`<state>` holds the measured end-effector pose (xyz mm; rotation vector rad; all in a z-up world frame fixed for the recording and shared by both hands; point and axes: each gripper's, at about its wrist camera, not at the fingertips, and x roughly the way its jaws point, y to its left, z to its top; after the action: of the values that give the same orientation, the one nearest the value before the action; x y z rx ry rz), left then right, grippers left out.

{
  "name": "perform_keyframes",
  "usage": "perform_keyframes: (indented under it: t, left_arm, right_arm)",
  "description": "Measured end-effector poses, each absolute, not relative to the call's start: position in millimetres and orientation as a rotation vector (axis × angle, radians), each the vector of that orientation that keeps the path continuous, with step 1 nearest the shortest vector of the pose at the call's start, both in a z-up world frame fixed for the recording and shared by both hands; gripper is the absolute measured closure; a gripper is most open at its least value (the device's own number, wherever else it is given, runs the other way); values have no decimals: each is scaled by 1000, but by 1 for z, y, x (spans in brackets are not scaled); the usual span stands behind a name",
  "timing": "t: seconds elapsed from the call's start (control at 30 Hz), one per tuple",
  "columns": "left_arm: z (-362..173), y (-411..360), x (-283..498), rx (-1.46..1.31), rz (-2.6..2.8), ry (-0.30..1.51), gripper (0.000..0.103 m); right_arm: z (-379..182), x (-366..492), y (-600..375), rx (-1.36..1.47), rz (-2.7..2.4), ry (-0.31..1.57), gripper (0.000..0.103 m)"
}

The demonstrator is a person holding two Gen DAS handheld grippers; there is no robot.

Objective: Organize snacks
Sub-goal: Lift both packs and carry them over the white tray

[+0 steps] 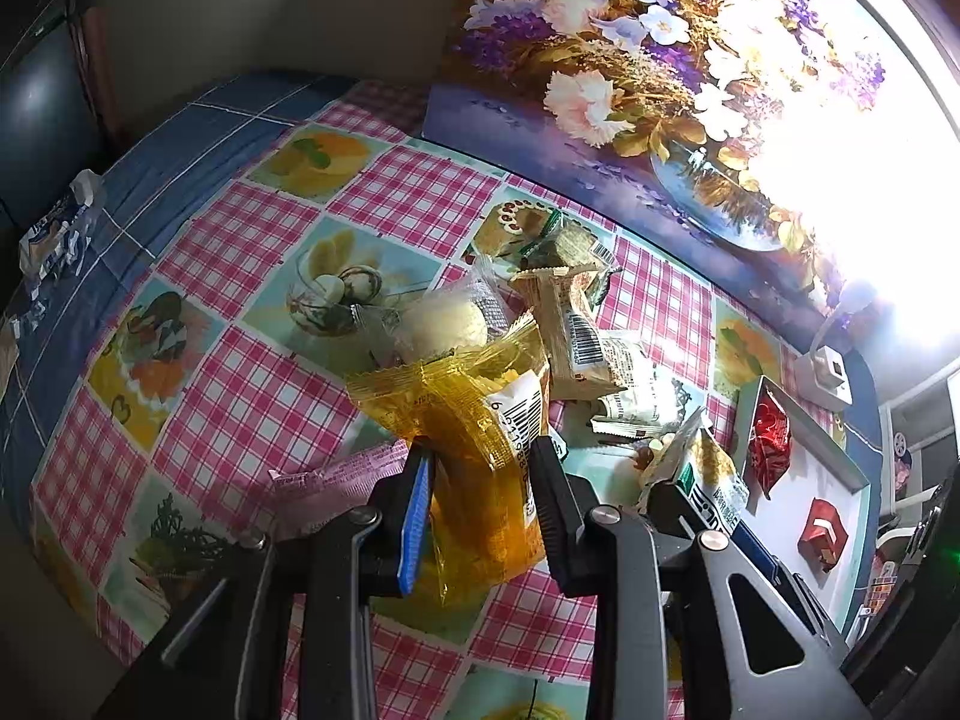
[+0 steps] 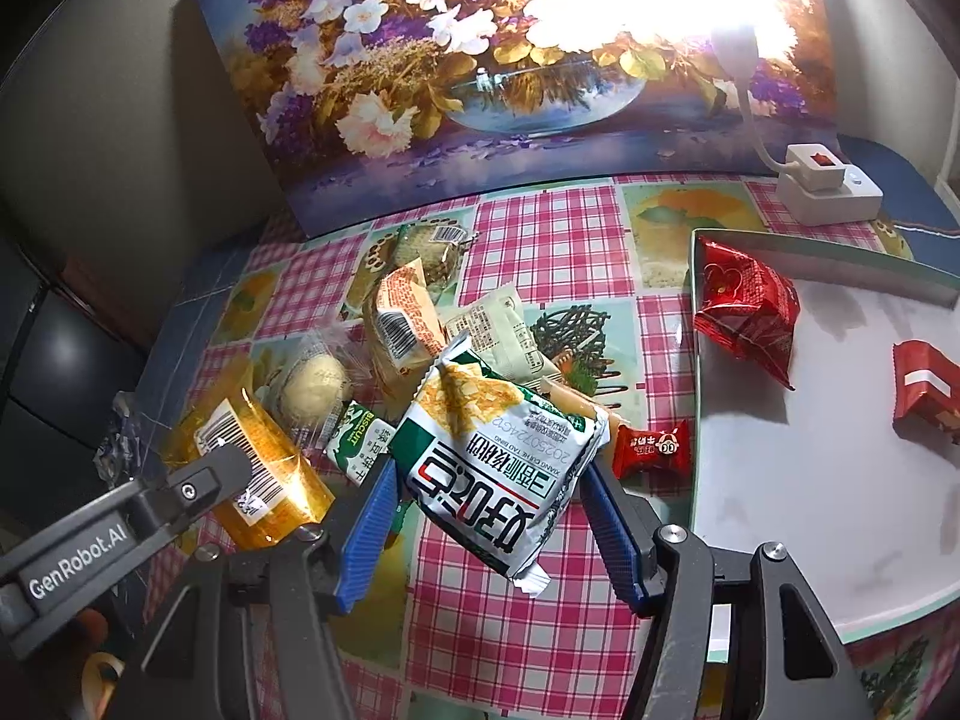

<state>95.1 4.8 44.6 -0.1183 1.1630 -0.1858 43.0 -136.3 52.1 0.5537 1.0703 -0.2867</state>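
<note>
Blue-padded fingers [image 1: 420,498] of the left gripper [image 1: 480,480] are clamped on a yellow translucent snack packet [image 1: 474,420], lifted off the checked counter [image 1: 240,372]. Beside it, the right gripper [image 2: 489,480] grips a green-and-white biscuit packet [image 2: 498,450] between its fingers [image 2: 366,516], also raised. Just behind both lies a loose pile: a round bun in clear wrap [image 2: 315,387], an orange-and-cream packet [image 2: 402,324], a pale packet [image 2: 504,336] and a small green biscuit packet [image 2: 357,435]. A red candy [image 2: 651,443] sits just beside the white tray [image 2: 780,510], which holds a red bag [image 2: 747,315] and a red box [image 2: 927,390]. A flower painting [image 2: 480,72] stands along the counter's far edge, with a white power adapter [image 2: 828,186] near the far right corner.
</note>
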Motion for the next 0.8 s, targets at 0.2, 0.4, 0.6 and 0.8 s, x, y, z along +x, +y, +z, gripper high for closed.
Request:
perform_keyframes:
  t: [0.2,0.4,0.6,0.8]
  left_arm:
    - [49,4,94,-116,-189,1149,69]
    - [50,-1,93,-99,-205,1146,69]
    - [31,3,98,-95,-158,1192,52]
    - [1,-13,98,-37,-171,1279,35]
  right_arm:
    - [55,40,-142,574,-297,1062,38]
    - [60,32,-160,602,-347,1043,38]
    - [55,28,-172,644,-373,1055,38]
    - [46,29,-170,656,-363,1090,38]
